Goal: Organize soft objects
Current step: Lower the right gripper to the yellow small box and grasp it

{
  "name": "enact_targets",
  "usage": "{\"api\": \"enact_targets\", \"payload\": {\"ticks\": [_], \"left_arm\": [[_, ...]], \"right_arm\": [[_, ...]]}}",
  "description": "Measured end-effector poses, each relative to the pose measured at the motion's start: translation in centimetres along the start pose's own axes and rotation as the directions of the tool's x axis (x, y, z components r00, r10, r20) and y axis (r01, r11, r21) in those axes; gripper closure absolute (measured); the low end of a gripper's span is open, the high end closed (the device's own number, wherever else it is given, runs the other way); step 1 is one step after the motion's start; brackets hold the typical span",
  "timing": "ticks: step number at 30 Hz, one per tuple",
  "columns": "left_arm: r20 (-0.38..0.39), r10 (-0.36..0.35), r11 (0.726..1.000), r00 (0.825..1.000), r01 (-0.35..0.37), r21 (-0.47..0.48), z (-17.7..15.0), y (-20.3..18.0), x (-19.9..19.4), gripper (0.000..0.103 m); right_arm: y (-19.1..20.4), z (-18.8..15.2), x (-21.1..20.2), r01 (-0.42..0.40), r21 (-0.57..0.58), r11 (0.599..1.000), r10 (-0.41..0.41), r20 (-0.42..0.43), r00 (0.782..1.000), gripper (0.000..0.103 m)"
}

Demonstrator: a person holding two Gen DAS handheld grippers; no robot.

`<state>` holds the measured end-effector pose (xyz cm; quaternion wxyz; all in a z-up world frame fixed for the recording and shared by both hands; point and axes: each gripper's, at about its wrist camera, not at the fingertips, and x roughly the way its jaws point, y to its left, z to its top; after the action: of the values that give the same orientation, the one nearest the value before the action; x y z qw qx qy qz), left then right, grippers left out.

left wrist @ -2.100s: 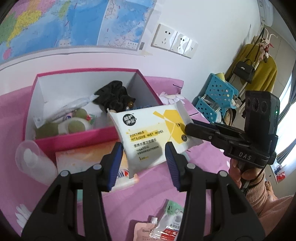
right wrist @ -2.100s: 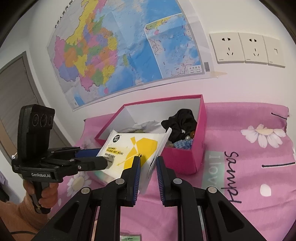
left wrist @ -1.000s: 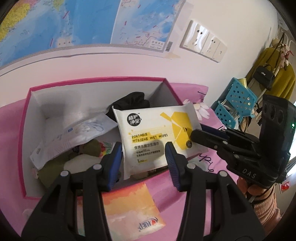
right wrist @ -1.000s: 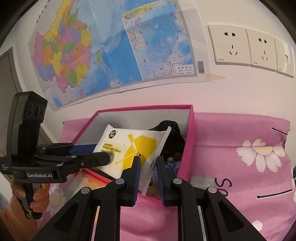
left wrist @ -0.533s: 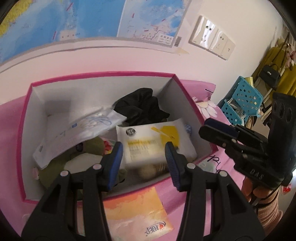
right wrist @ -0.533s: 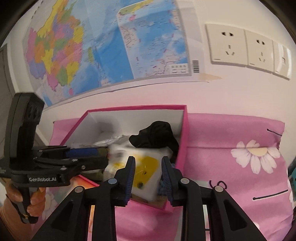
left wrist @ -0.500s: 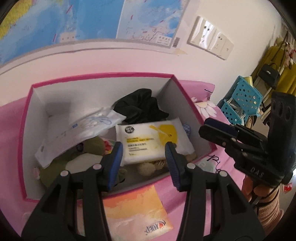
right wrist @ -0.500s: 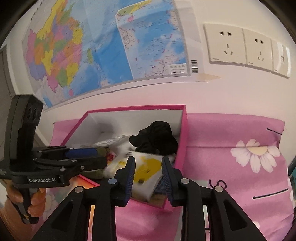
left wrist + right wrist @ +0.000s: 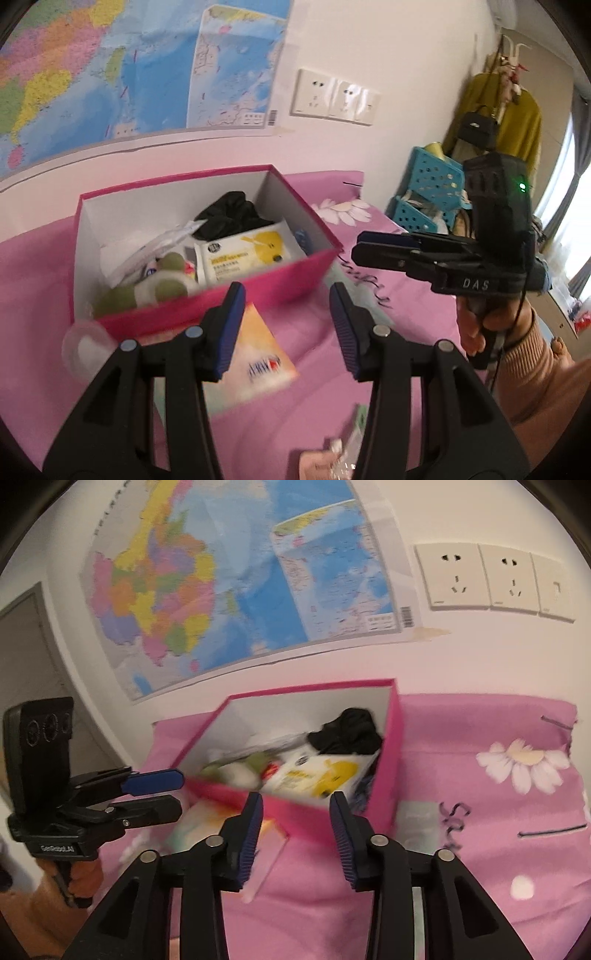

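Wet wipes pack [image 9: 245,254] now lies in pink box [image 9: 207,306], ahead of both tongs, beside black scrunchie [image 9: 231,216] and plush toy [image 9: 155,288]. Right gripper [image 9: 295,823] jaws just opened, nothing between; left gripper [image 9: 284,325] apart, empty. Left to do: orange tissue pack [image 9: 255,365] under left tongs, small packets [image 9: 343,450] nearer.

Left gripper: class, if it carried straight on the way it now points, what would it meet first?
Probably the near wall of the pink box, which sits between and just beyond the open fingers of the left gripper. The orange packet lies lower, under the fingers. Depth is uncertain in this fisheye view.
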<state>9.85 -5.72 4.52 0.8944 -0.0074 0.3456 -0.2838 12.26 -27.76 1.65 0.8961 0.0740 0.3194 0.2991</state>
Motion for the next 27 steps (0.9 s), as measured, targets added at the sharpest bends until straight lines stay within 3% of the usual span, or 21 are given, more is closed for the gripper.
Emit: {"api": "enact_targets", "payload": {"ticks": [5, 8, 14, 21, 24, 27], "left_arm": [[-0.018, -0.027, 1.000, 0.999, 0.027, -0.011, -2.8, -0.2, -1.4, 0.054], [-0.068, -0.038, 0.999, 0.997, 0.035, -0.033, -5.1, -0.4, -1.3, 0.053], [-0.189, -0.077, 0.996, 0.979, 0.066, -0.063, -9.2, -1.4, 0.1, 0.053], [-0.260, -0.127, 0.990, 0.957, 0.106, -0.094, -12.5, -2.9, 0.0, 0.053], [-0.273, -0.130, 0.988, 0.953, 0.103, -0.112, -13.5, -2.8, -1.0, 0.053], [-0.277, -0.128, 0.985, 0.952, 0.090, -0.147, -14.4, -2.1, -2.2, 0.053]], "right_arm": [[0.9, -2.8, -1.3, -0.076, 0.017, 0.997, 0.077, -0.043, 0.996, 0.060], [1.2, -5.0, -1.5, -0.095, 0.029, 0.995, 0.097, -0.095, 0.991, 0.057], [2.0, -10.5, -0.9, -0.104, 0.057, 0.993, 0.115, -0.232, 0.966, 0.055], [3.1, -13.5, -1.0, -0.122, 0.080, 0.989, 0.140, -0.294, 0.945, 0.054], [4.2, -13.9, -1.4, -0.169, 0.067, 0.983, 0.181, -0.297, 0.937, 0.054], [6.4, -14.6, -1.7, -0.254, 0.030, 0.967, 0.250, -0.320, 0.914, 0.054]]}}
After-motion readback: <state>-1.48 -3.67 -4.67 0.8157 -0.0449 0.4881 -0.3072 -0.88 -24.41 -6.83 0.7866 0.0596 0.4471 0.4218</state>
